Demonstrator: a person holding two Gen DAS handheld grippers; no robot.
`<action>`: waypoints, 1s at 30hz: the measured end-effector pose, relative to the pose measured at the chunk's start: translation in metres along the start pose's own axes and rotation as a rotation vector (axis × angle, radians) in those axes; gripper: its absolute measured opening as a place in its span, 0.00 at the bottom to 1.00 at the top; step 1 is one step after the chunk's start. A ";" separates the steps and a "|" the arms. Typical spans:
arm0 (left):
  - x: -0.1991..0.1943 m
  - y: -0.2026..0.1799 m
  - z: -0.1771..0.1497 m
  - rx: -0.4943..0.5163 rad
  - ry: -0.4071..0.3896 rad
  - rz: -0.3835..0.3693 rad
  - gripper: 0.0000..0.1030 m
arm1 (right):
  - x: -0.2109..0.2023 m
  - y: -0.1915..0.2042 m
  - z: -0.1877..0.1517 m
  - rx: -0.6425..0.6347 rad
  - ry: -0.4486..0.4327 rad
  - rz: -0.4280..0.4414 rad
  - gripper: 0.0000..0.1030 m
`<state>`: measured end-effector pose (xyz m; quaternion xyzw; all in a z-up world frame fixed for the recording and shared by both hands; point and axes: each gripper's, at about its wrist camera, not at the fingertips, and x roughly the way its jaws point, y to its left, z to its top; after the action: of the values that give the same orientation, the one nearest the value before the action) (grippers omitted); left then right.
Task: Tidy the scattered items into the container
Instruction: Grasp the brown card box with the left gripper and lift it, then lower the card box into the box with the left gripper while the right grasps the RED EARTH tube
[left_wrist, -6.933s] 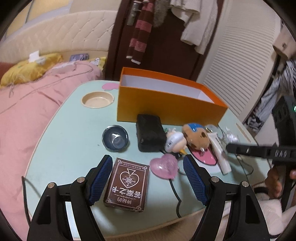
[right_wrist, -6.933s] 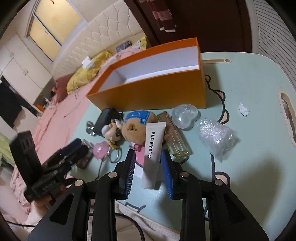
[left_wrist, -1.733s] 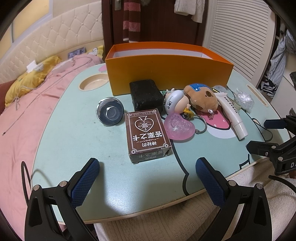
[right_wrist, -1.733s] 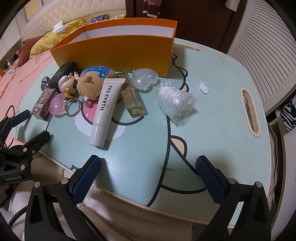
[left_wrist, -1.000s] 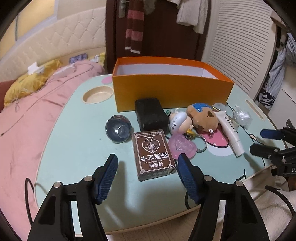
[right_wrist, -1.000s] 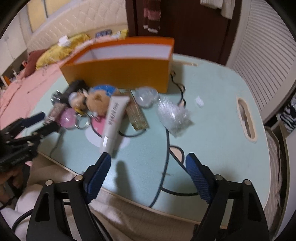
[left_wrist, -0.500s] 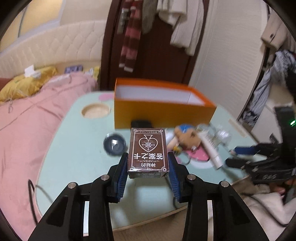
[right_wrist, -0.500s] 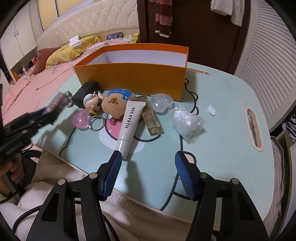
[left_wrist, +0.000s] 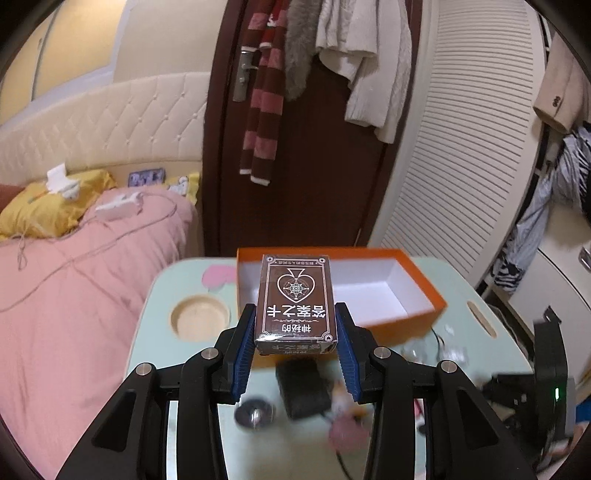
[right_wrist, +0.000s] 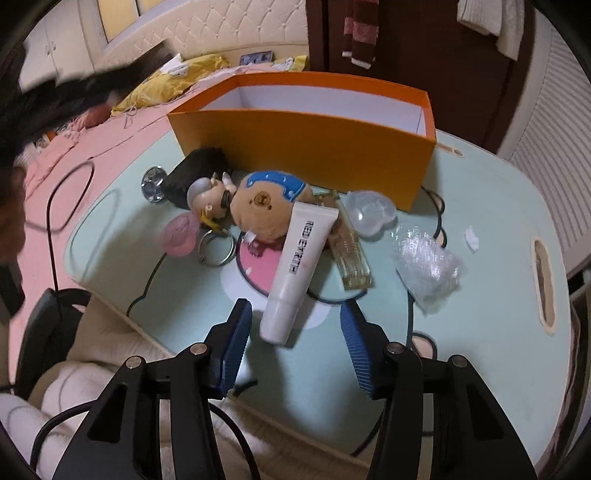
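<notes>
My left gripper (left_wrist: 295, 332) is shut on a brown card box (left_wrist: 295, 302) and holds it high above the table, in front of the open orange box (left_wrist: 388, 291). The orange box also shows in the right wrist view (right_wrist: 306, 147). My right gripper (right_wrist: 295, 343) is open and empty, low over the table's front edge, just short of the cap of a white cream tube (right_wrist: 299, 266). Beyond the tube lie a plush bear (right_wrist: 266, 210), a small doll (right_wrist: 207, 195), a pink heart (right_wrist: 179, 234), a glass bottle (right_wrist: 351, 254) and a clear heart (right_wrist: 369, 212).
A black pouch (right_wrist: 195, 173), a round metal lid (right_wrist: 153, 184), a key ring (right_wrist: 216, 245) and crumpled plastic wrap (right_wrist: 428, 269) lie on the mint table (right_wrist: 491, 229). A pink bed (left_wrist: 74, 266) stands left. A cup recess (left_wrist: 199, 317) is sunk in the table.
My left gripper closed on the card box and lifted it up toward the orange box. My right gripper narrowed and moved closer to the white tube.
</notes>
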<state>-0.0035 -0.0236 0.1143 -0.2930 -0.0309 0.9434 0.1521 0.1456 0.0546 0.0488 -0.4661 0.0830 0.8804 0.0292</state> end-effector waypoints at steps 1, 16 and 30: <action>0.006 -0.001 0.005 0.004 0.004 0.000 0.38 | 0.001 0.000 0.001 -0.005 -0.002 -0.007 0.50; 0.092 -0.004 0.003 0.002 0.110 0.029 0.38 | 0.004 -0.006 -0.004 -0.003 -0.044 0.011 0.24; 0.085 0.003 -0.006 -0.048 0.091 0.007 0.41 | 0.002 -0.004 -0.011 -0.011 -0.048 -0.005 0.20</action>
<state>-0.0674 -0.0009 0.0627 -0.3392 -0.0454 0.9287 0.1430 0.1538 0.0567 0.0407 -0.4453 0.0762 0.8916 0.0308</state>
